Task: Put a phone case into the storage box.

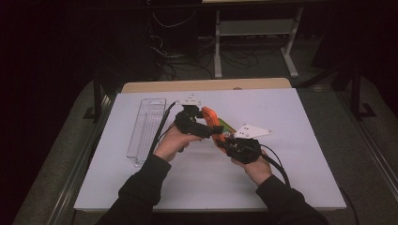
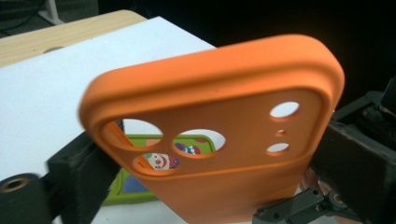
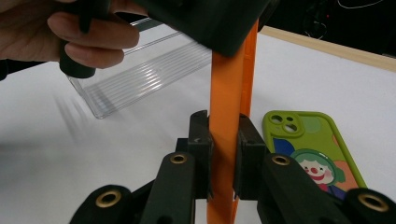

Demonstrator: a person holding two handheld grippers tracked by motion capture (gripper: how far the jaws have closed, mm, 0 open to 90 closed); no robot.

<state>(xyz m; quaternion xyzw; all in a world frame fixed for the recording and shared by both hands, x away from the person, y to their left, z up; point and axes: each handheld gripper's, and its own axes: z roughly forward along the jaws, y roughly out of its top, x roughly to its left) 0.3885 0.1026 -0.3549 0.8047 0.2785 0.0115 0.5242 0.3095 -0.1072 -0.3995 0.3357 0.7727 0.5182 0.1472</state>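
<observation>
Two grippers meet on the orange phone case (image 2: 224, 135), lifted on edge above the white table (image 1: 300, 140). The right gripper (image 3: 223, 154) clamps it; the left gripper (image 2: 205, 186) straddles its camera end, grip uncertain. Green clown case (image 3: 317, 149) lies beside, clear tray (image 1: 146, 126) unused.

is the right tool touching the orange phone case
Touching. The right gripper view shows the right tool with both jaws pressed flat against the edge of the upright orange phone case, no gap on either side.
</observation>
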